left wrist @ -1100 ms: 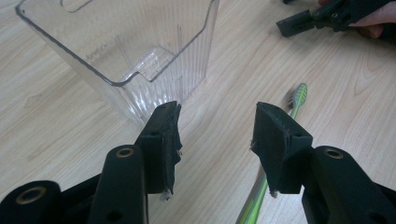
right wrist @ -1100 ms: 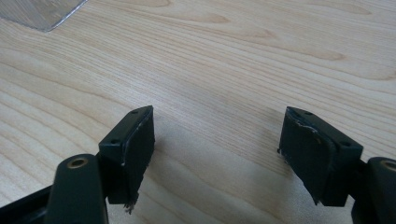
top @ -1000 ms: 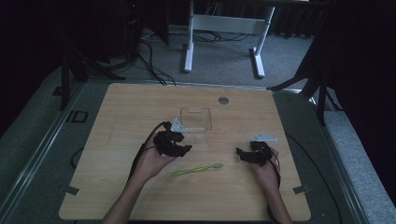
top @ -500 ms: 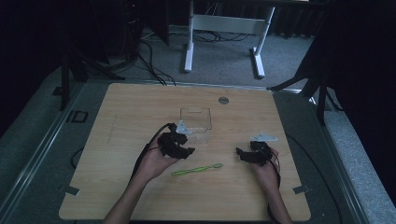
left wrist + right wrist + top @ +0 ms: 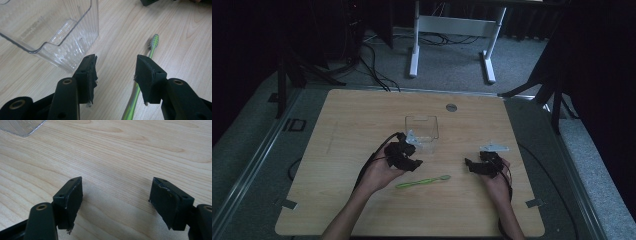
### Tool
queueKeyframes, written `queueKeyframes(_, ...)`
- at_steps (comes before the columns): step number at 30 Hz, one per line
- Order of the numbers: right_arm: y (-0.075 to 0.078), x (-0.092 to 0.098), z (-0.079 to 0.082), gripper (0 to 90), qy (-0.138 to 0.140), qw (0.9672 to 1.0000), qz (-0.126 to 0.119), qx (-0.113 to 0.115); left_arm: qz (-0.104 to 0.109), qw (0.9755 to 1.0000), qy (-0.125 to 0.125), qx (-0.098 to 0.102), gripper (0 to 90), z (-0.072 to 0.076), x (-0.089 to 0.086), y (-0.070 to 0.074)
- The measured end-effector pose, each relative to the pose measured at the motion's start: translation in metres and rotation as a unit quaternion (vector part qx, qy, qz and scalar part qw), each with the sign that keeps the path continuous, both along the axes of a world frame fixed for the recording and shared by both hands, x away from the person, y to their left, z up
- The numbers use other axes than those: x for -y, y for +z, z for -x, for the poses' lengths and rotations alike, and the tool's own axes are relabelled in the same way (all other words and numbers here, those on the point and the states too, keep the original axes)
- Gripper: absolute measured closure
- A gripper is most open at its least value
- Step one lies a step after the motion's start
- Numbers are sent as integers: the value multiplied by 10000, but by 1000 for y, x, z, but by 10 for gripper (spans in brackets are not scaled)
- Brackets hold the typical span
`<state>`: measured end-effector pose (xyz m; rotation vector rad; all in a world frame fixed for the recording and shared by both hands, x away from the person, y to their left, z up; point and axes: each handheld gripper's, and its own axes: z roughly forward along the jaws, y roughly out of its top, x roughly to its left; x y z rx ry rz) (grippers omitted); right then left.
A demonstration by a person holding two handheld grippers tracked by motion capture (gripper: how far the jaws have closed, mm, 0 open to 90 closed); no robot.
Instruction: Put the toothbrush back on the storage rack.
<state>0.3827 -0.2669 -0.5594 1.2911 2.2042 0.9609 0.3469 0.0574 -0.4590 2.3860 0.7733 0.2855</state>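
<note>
High view first: I see the wooden table (image 5: 362, 120) taking up most of the frame, pale and grained, with a small round grommet (image 5: 451, 107) set into it near the far edge. Next in size is the clear plastic container (image 5: 422, 129), standing upright a little far of the table's middle; in the left gripper view its ribbed wall (image 5: 62, 42) rises just far-left of my jaws, apart from them. My left hand (image 5: 379, 175) comes in from the near edge and carries the left gripper (image 5: 404, 156), which sits just near-left of the container and points toward the right. My right hand (image 5: 497, 182) holds the right gripper (image 5: 479, 166) well to the right, low over the bare wood and pointing left. Between the 2 grippers, slightly nearer to me, lies the green toothbrush (image 5: 422, 182), flat on the table with its head toward the right. In the left gripper view the toothbrush (image 5: 142, 80) runs under and partly behind the right-hand jaw, its bristled head beyond the jaw tips; the 2 jaws stand apart with nothing between the pads but wood. In the right gripper view my right gripper (image 5: 116, 192) is also spread wide, empty, with only table grain between the pads.
</note>
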Motion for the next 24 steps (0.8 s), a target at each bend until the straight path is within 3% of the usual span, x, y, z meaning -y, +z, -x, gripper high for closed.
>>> queueKeyframes(14,0,0,0,264,0,10000,-3,0,-77,9998,-179,-83,512,-1,8,0)
queueKeyframes(24,0,0,0,264,-2,10000,-1,-2,-246,9988,-368,-194,514,-3,15,-1)
